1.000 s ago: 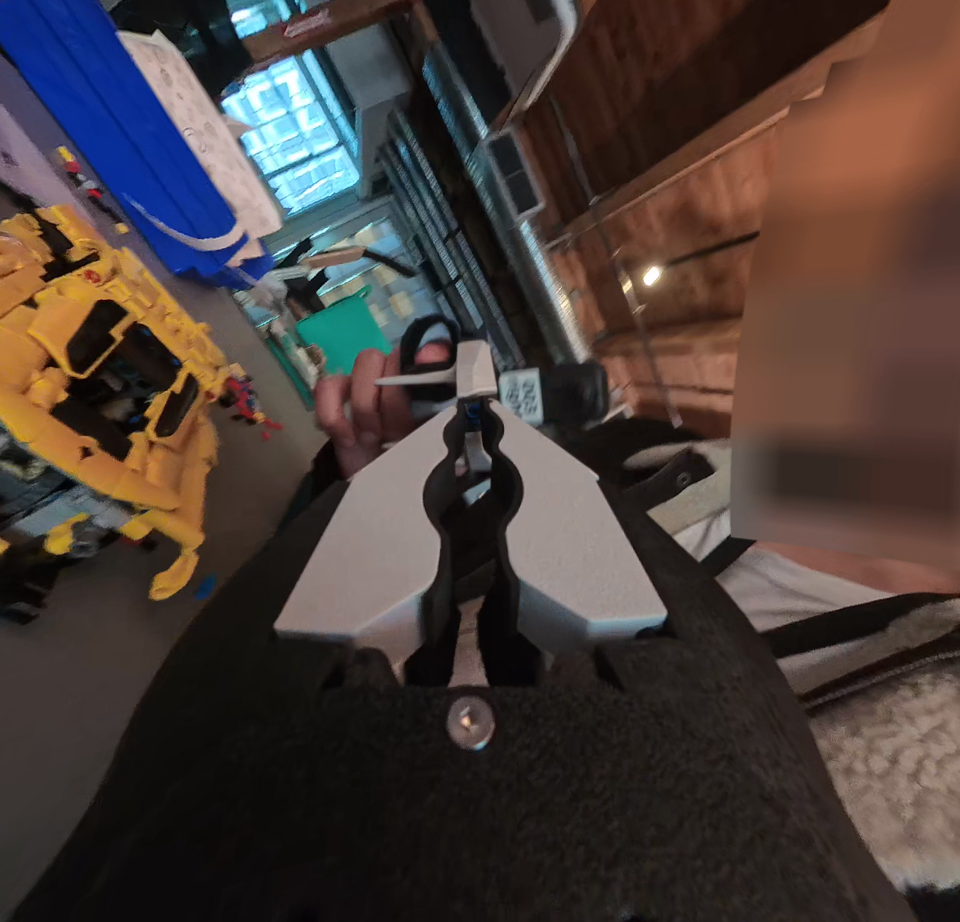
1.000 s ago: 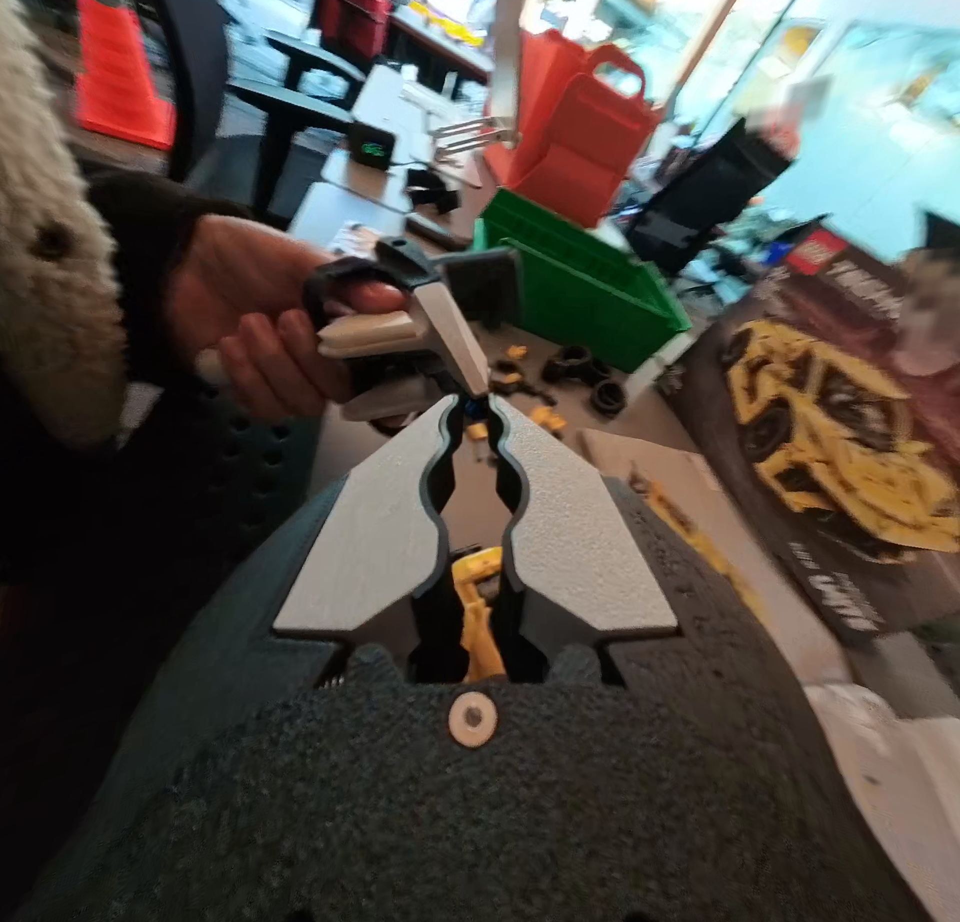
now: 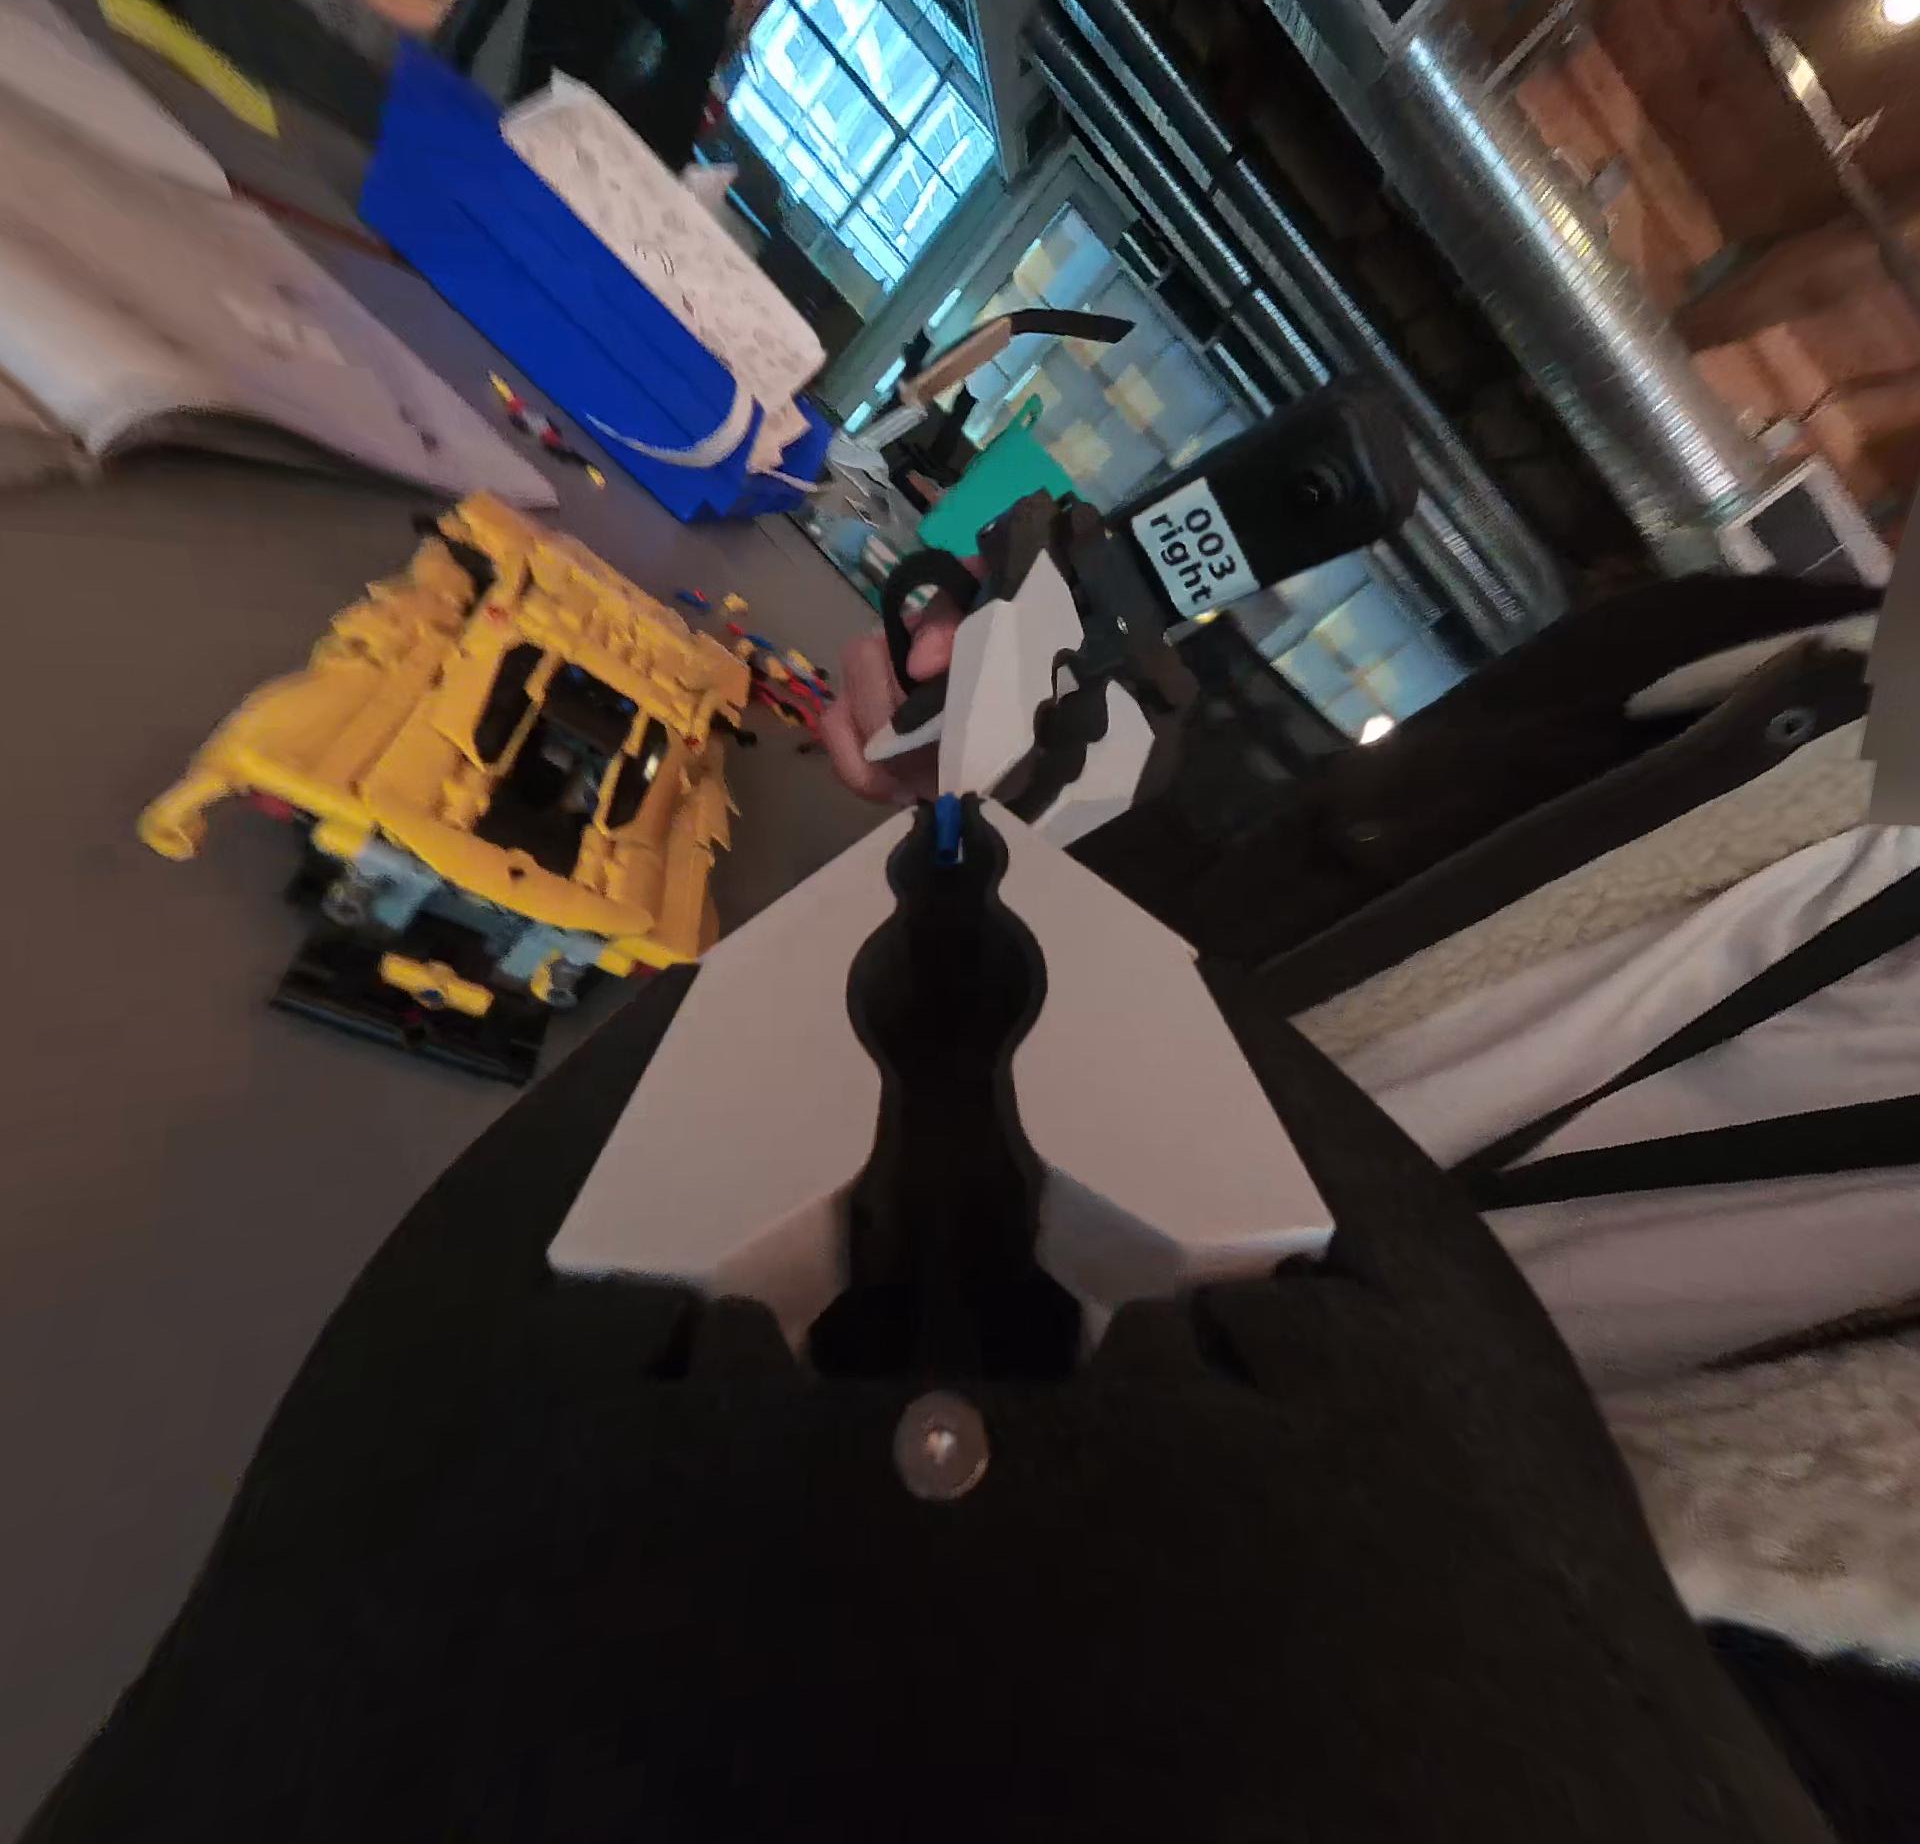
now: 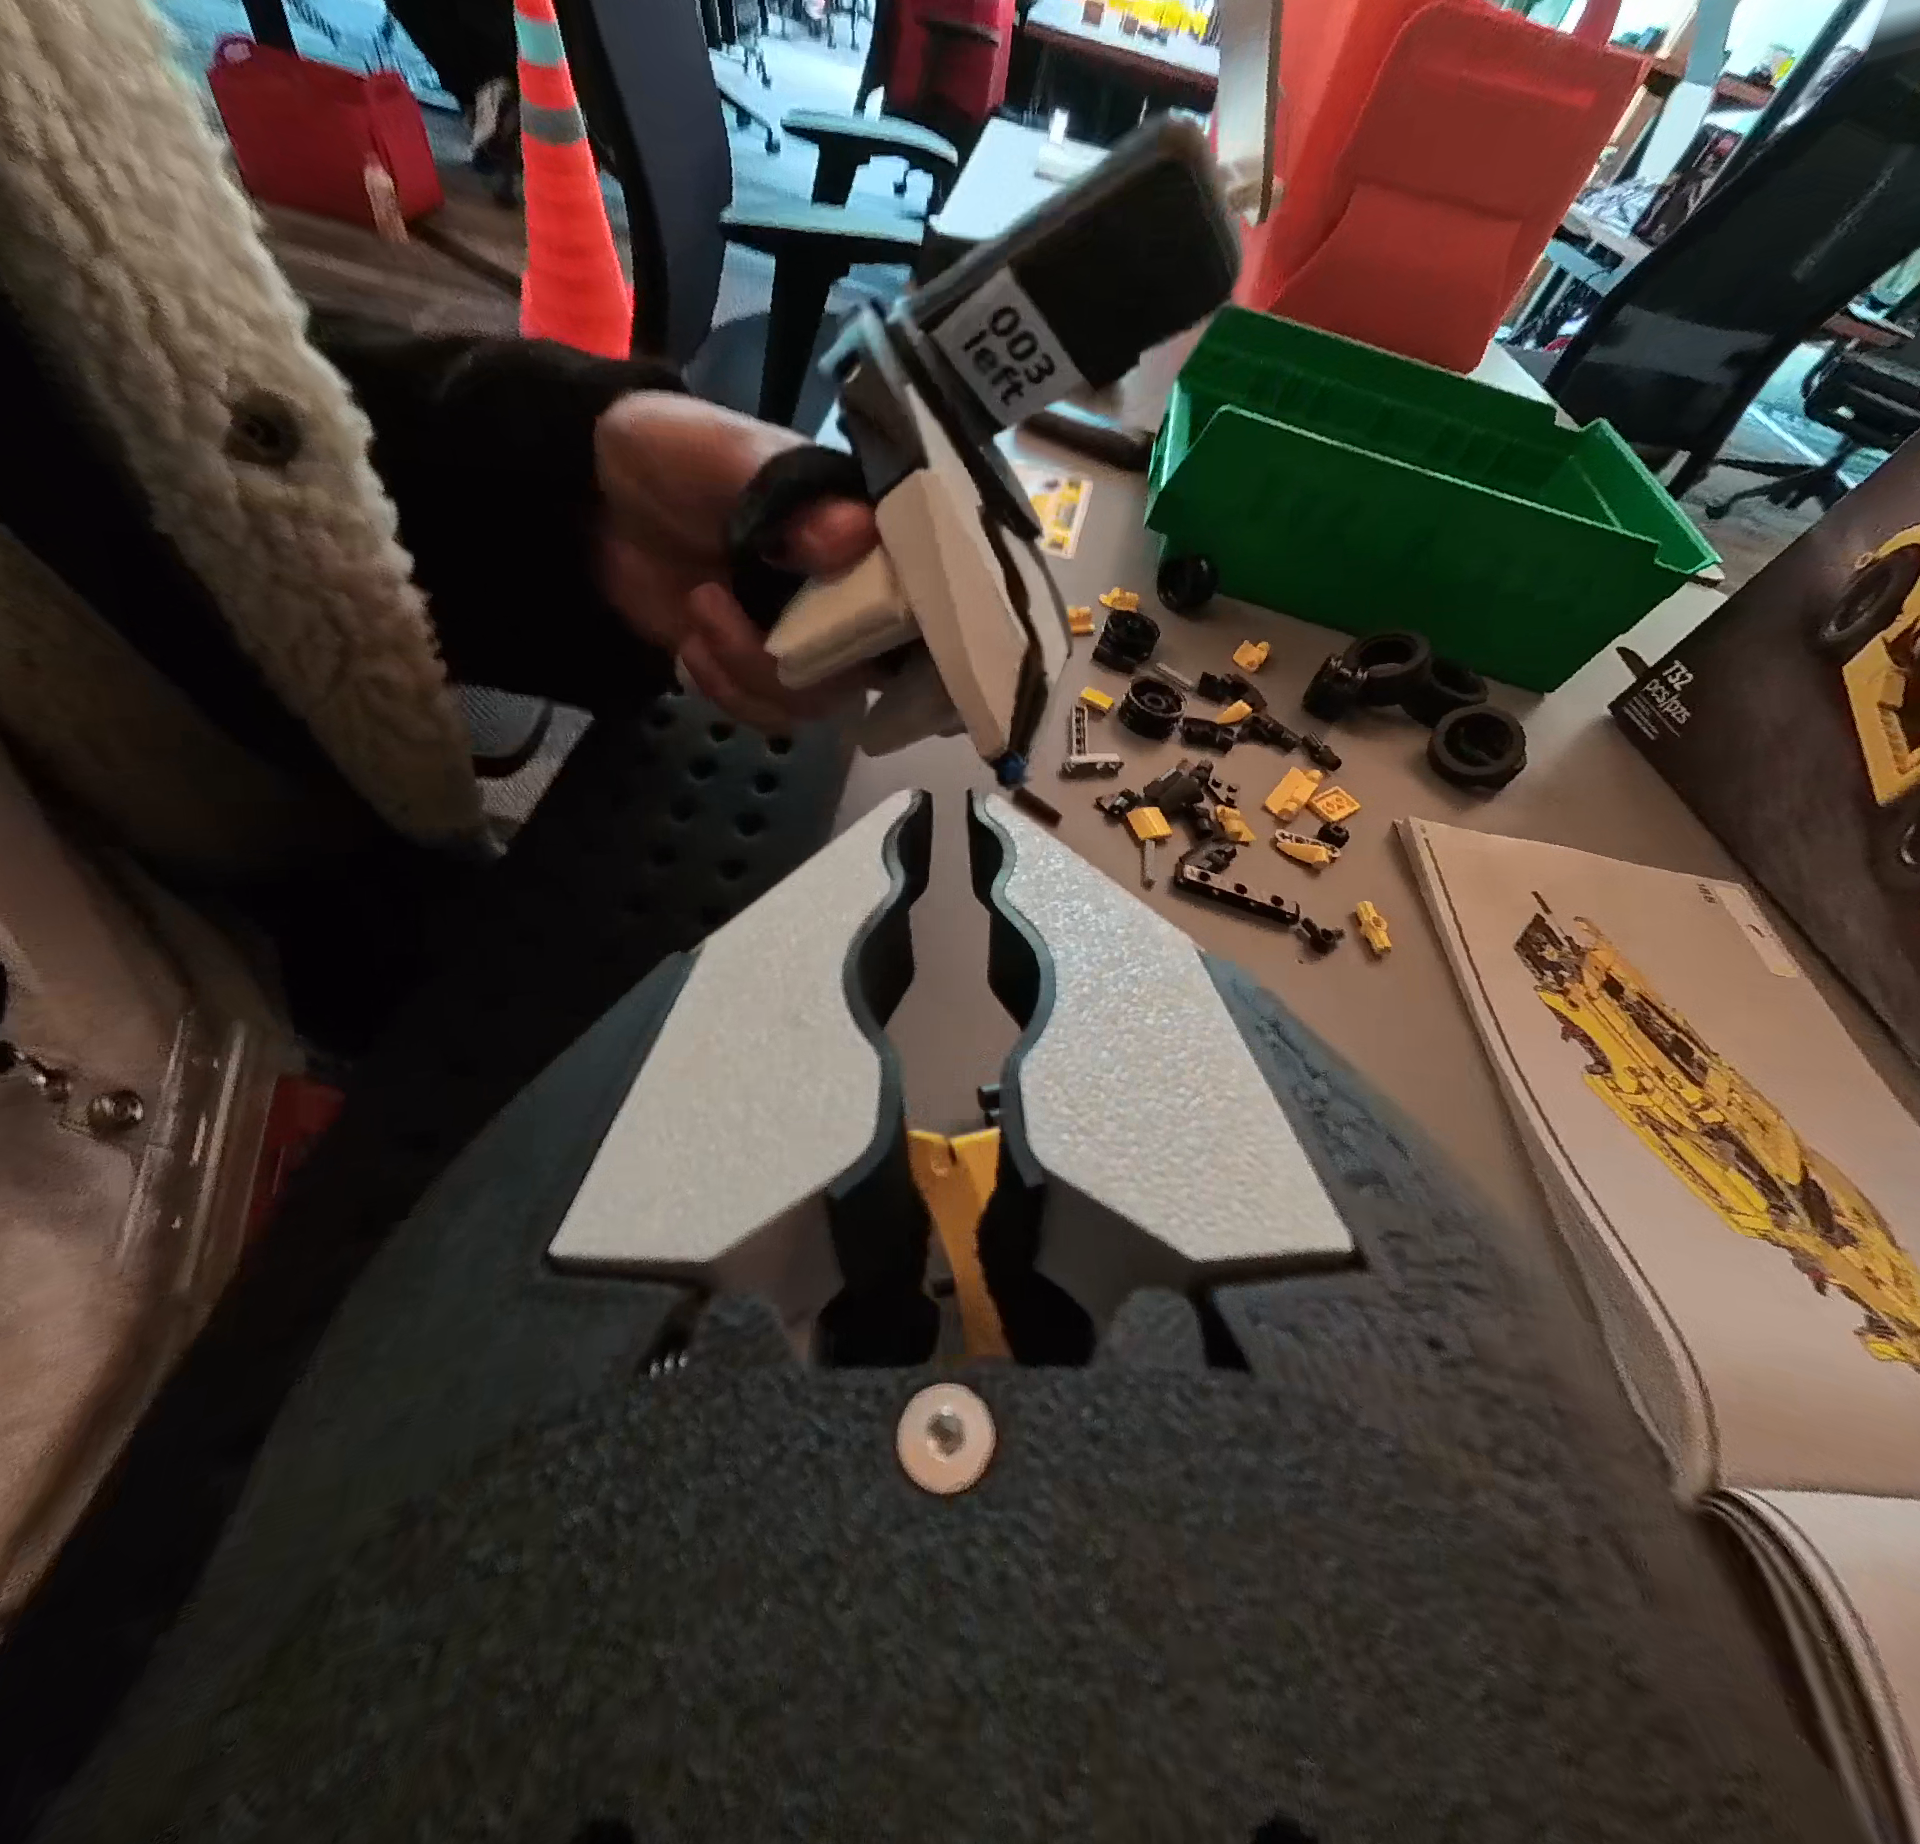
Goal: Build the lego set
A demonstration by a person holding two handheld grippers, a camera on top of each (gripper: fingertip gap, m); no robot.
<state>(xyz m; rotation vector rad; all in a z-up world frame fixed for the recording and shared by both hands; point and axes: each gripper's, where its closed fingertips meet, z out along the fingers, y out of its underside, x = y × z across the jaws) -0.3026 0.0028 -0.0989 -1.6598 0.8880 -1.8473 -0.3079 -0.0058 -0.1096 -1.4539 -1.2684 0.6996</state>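
Between the white, pebbled fingers of the left gripper (image 3: 943,826), a small blue plastic peg (image 3: 945,830) is pinched at the very tips, the jaws pressed together on it. Just beyond, the right gripper (image 4: 948,805) is seen with its wavy black-lined jaws slightly parted and nothing at the tips; a flat yellow plastic piece (image 4: 961,1223) shows low between them, and whether it is gripped cannot be told.

For the step judged to be in hand, fitting the peg, it would best be kept square to its hole and pushed straight, since so short a round part is easily twisted out.

Farther off on the smooth grey table (image 4: 1382,1015), loose yellow and black parts (image 4: 1210,755), ribbed rubber tyres (image 4: 1475,745) and an open paper instruction booklet (image 4: 1621,1067) are spread before a green plastic bin (image 4: 1392,506). The angular yellow brick-built car (image 3: 499,766) is seen near a blue bin (image 3: 540,277).
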